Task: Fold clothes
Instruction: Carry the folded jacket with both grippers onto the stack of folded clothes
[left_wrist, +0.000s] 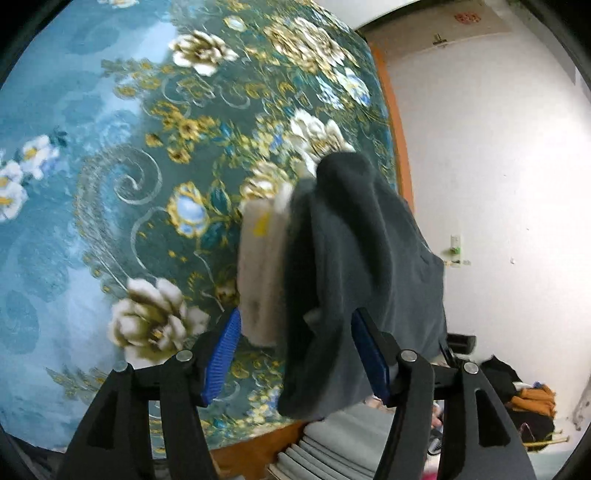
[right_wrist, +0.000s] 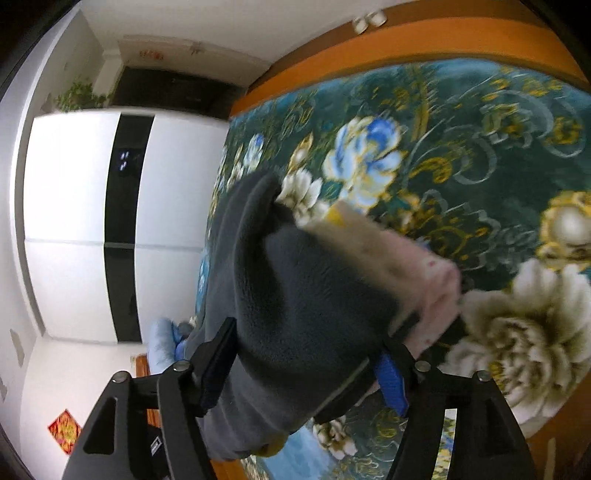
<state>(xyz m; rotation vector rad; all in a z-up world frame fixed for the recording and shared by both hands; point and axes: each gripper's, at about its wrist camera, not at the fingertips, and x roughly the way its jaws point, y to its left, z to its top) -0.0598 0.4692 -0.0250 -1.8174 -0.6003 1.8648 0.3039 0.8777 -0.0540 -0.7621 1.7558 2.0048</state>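
Garment (left_wrist: 354, 258) bundle, long axis away from camera, over bedspread (left_wrist: 110, 184).

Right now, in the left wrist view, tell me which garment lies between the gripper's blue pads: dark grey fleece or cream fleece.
The dark grey fleece garment; the cream fleece piece lies beside it, nearer the left pad.

Both fisheye views: heavy barrel bend, black vignette at corners. Even, diffuse indoor light. White wall (left_wrist: 498, 184) and wardrobe (right_wrist: 74, 221) blown out. Motion blur smears the garment (left_wrist: 351, 277) and floral blanket (right_wrist: 480, 147).
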